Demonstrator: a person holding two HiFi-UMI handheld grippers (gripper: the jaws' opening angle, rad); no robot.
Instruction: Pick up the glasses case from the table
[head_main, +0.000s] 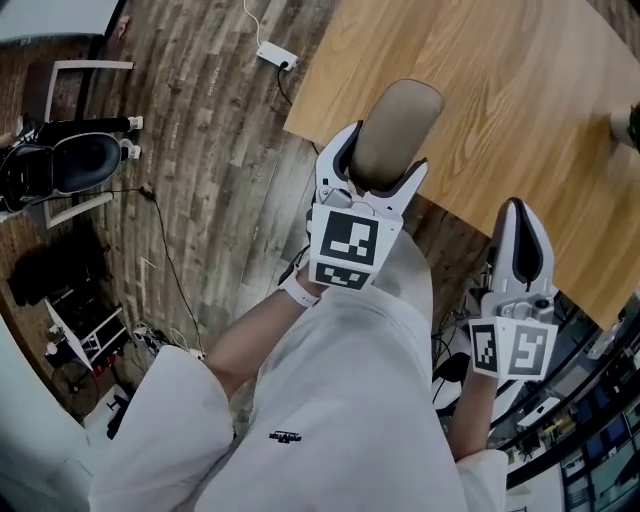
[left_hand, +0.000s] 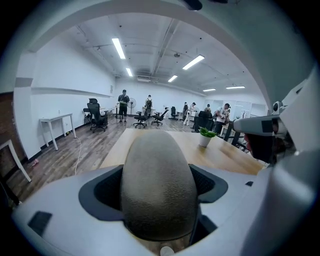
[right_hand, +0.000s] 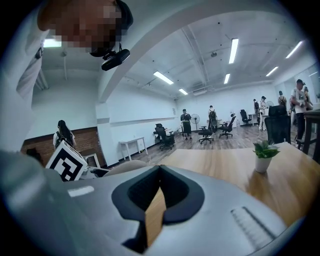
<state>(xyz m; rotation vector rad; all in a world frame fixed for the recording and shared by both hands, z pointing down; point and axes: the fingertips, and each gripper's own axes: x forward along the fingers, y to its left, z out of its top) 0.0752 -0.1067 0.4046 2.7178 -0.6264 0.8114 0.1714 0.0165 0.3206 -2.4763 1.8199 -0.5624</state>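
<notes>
Taupe and finely grained, the case sat between the jaws of the left gripper. In the left gripper view the two jaws pressed on its both long sides, and its rounded end stood out forward past them. From the head view the case lay over the near left corner of the table, with the gripper body behind it over the floor. I could not tell whether the case touched the wood or hung a little above it.

The right gripper was well apart from the left one, at the near edge of the table. Its jaws were together. In the right gripper view only a narrow wedge of the wood showed in the slit between them, and nothing was held there.

A small plant in a white pot stood on the table, toward its far right side, away from both grippers.

On the floor beyond the left edge of the table lay a white power strip with its cable, and further left stood a black chair.
</notes>
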